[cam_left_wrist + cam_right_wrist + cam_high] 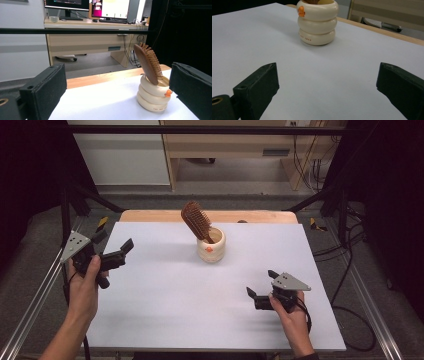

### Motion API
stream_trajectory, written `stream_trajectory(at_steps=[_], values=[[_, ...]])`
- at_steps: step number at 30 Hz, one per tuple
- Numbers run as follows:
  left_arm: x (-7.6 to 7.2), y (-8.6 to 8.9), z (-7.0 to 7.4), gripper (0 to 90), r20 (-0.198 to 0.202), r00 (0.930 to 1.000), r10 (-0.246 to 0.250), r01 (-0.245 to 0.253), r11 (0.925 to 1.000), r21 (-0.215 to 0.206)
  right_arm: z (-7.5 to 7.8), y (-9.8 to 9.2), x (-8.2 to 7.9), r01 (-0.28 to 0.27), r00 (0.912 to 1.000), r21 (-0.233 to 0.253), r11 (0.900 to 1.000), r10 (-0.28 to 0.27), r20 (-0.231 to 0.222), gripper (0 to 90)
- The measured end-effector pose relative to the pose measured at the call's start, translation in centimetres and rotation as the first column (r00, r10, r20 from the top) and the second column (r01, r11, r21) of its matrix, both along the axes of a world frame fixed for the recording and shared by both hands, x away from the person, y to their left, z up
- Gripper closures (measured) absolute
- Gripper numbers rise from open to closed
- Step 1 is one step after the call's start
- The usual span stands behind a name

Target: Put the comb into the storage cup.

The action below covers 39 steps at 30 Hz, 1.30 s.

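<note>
Standing near the far middle of the white table (165, 310), the cream ringed cup (211, 247) holds a wooden hairbrush (196, 220) leaning left, with the left gripper (125, 247) and right gripper (260, 285) well apart from it, both spread and empty. Left gripper view adds the brush's bristles, a desk (95, 37) and monitors (110, 8) behind. Right gripper view reveals the cup's orange knob (301, 11) and small lettering.
</note>
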State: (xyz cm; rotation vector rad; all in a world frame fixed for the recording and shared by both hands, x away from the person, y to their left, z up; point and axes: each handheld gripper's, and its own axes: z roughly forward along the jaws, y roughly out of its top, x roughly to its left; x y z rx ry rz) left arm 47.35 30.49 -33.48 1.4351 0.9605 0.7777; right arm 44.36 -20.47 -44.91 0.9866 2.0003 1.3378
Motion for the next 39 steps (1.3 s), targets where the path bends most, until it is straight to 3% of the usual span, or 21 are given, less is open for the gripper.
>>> stream_trajectory(at_steps=[20, 39], values=[[-0.9, 2.1, -0.3, 1.4, 0.005, 0.9998, 0.017, -0.017, 0.9998, -0.011, 0.1, -0.1, -0.3, -0.023, 0.9996, -0.003, 1.000, 0.023, 0.017, 4.0], [-2.4, 3.7, -0.5, 1.4, 0.057, 0.9978, 0.033, -0.033, 0.9994, -0.003, 0.3, -1.1, -0.8, -0.012, 0.9996, 0.029, 0.999, 0.011, 0.025, 4.0]])
